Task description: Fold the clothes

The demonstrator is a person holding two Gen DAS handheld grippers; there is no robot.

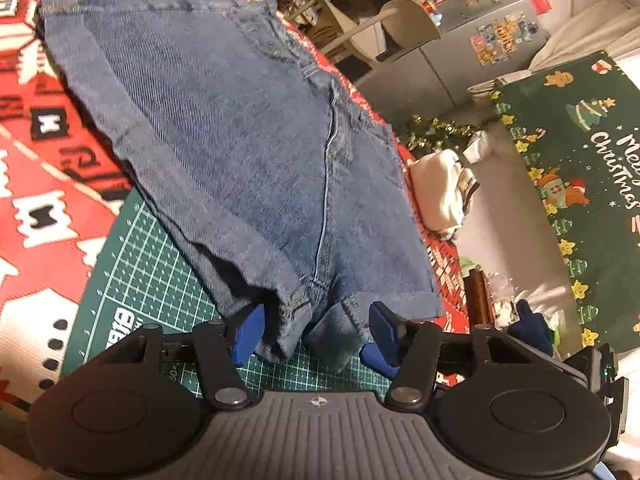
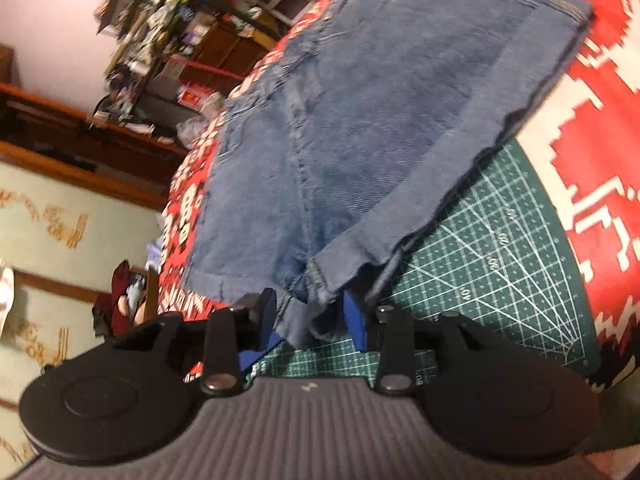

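Blue denim shorts lie flat across a green cutting mat and a red patterned tablecloth, waistband at the far end. The crotch and hem ends reach toward me. My left gripper stands open over the mat's near part, the bunched crotch fabric lying loose between its blue pads. In the right wrist view the same shorts spread over the mat. My right gripper is open too, its pads flanking the hem end without pressing it.
The table's edge drops off beside the shorts. Below it lie a cream cloth pile, a green Christmas floor mat and a grey fridge. Cluttered wooden shelves stand beyond the table in the right wrist view.
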